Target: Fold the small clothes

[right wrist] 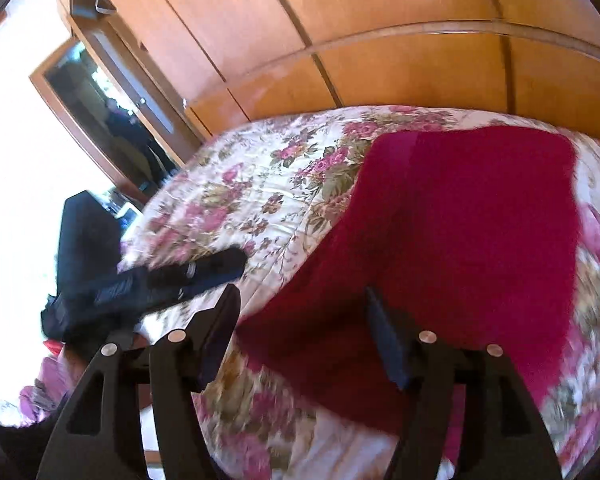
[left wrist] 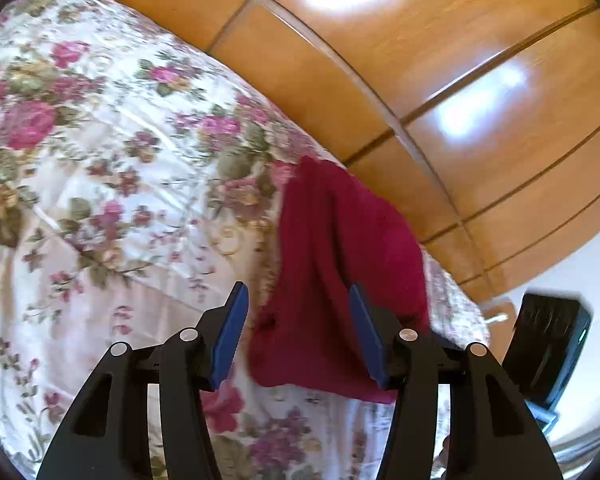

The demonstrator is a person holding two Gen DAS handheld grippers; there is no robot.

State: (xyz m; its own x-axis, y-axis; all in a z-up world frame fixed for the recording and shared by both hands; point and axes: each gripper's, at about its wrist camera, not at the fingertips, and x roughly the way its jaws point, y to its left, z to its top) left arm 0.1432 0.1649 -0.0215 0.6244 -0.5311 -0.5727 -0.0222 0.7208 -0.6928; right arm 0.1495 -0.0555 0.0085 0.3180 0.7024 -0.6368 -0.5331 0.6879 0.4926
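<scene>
Both grippers were wide open, holding nothing. The left gripper (left wrist: 298, 294) and right gripper (right wrist: 300, 294) each hovered over the red garment (right wrist: 460, 232), which lay spread flat on the floral bedspread (left wrist: 120, 184), right by the wooden wardrobe (left wrist: 440, 80).

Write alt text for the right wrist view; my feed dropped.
A dark red garment lies spread on a floral bedspread, with the open right gripper above its near edge, holding nothing. The left gripper reaches in from the left; a wooden wardrobe stands behind.
</scene>
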